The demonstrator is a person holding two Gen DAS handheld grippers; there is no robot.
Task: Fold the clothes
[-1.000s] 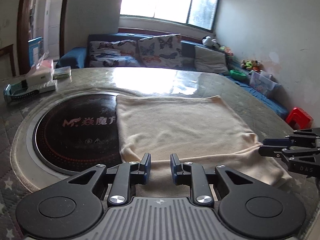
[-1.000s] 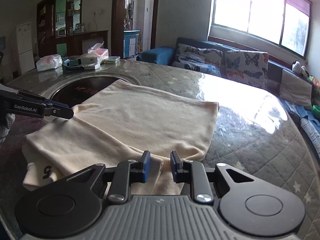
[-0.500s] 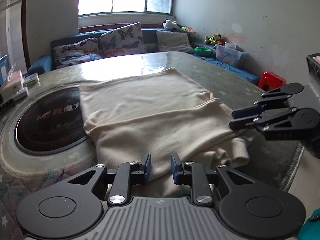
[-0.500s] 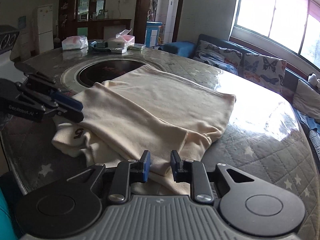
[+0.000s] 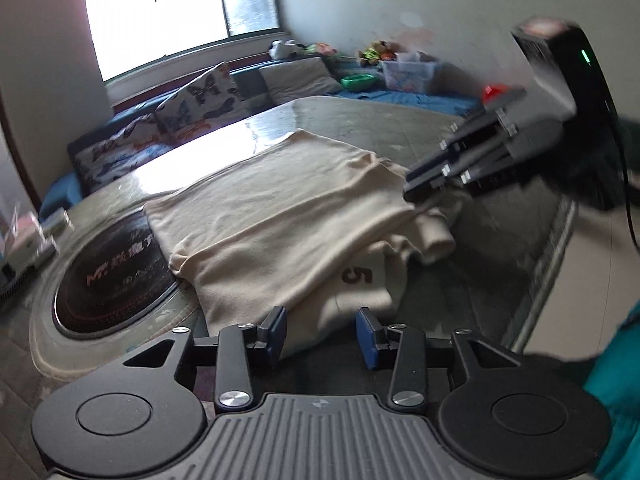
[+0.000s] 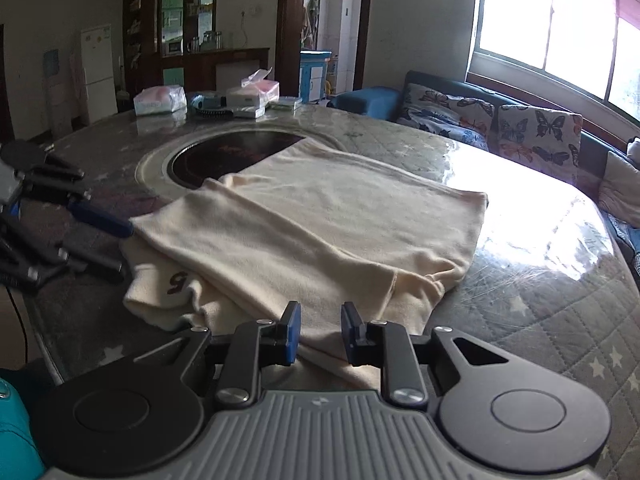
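Round glass-covered worktop with black inset cooktop; cream garment lies folded across it, partly over cooktop. Tissue packs and boxes at far edge.

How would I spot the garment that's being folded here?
Find the big round table with the black cooktop sunk in its middle. Lying across it, partly over that cooktop, is the cream shirt, the only clothing there, with a dark "5" printed near its folded edge.
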